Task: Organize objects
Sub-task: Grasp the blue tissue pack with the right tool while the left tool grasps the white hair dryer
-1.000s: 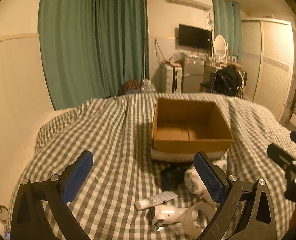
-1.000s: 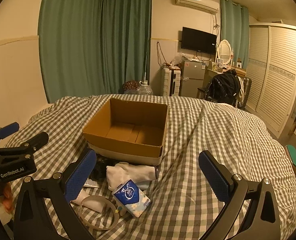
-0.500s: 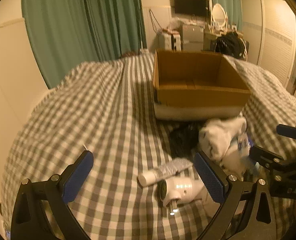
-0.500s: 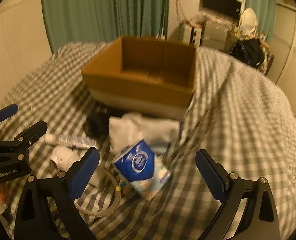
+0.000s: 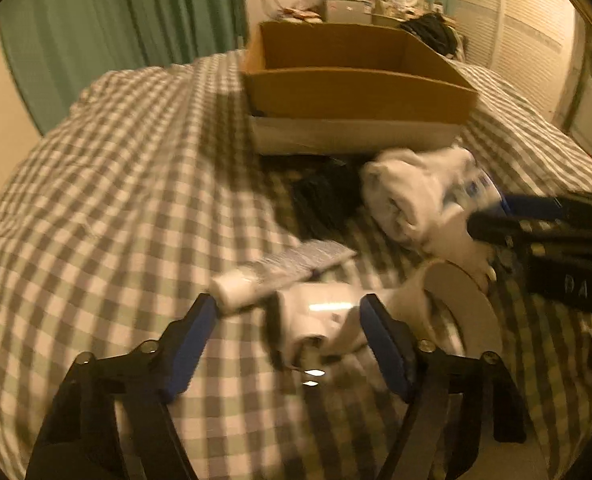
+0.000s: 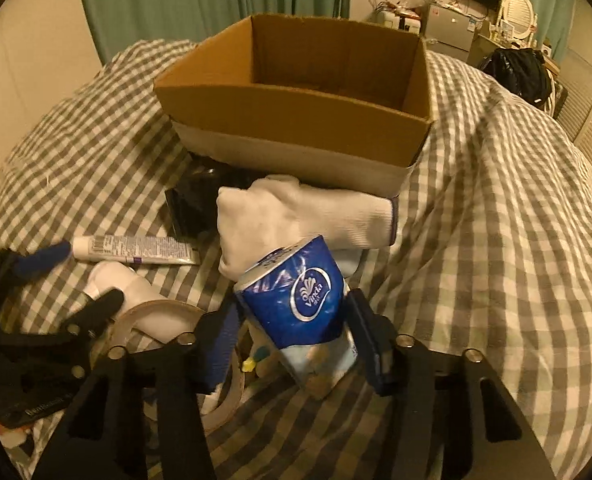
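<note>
An open cardboard box [image 5: 356,92] [image 6: 296,120] sits on the checked bedspread. In front of it lie a white folded cloth [image 6: 296,216] [image 5: 412,192], a black item [image 6: 192,204], a white tube [image 5: 280,272] [image 6: 136,250], a white plug-like device [image 5: 316,316], a tape roll [image 5: 464,304] [image 6: 168,316] and a blue tissue pack [image 6: 300,308]. My left gripper [image 5: 288,320] is open, its fingers on either side of the white device. My right gripper [image 6: 292,332] has its pads against both sides of the tissue pack.
The checked bedspread [image 5: 116,184] covers the whole bed and falls away at the sides. Green curtains [image 5: 116,20] hang behind, with a wardrobe [image 5: 536,48] and cluttered furniture at the far right. My left gripper also shows at the left of the right wrist view [image 6: 36,300].
Both grippers have dropped down and forward towards the pile. The left fingers narrowed around the white device. The right fingers closed in on the blue tissue pack.
</note>
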{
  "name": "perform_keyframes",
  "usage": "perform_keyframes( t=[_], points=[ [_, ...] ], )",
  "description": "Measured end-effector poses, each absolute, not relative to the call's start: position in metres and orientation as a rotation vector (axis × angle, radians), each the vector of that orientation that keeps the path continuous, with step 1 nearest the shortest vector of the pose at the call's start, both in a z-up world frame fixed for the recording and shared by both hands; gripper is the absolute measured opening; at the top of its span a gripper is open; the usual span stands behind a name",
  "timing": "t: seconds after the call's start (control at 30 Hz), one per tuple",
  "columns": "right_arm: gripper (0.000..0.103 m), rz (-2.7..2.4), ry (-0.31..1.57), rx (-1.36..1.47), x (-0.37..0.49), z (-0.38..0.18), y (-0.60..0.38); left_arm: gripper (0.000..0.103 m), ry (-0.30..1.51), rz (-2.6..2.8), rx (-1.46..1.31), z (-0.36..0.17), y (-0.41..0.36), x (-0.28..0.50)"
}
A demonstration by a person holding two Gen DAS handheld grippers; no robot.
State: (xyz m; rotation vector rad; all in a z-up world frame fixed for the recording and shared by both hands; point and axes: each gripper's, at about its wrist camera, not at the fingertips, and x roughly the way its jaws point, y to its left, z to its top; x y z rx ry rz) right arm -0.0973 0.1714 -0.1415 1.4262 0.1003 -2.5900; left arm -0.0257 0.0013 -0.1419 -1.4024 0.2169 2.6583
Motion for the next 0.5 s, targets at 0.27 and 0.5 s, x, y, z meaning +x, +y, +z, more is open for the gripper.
perform_keyframes(
  t=[0.27, 0.5],
  points=[
    [0.035, -2.633, 0.057, 1.363, -0.09, -0.128, 0.174, 0.051, 0.264, 2.578, -1.408, -0.15, 0.017, -0.024],
    [0.031, -2.681, 0.042, 1.281, -0.074, -0.105, 0.18, 0.03, 0.221, 2.614, -1.353, -0.134, 0.011, -0.018]
  ],
)
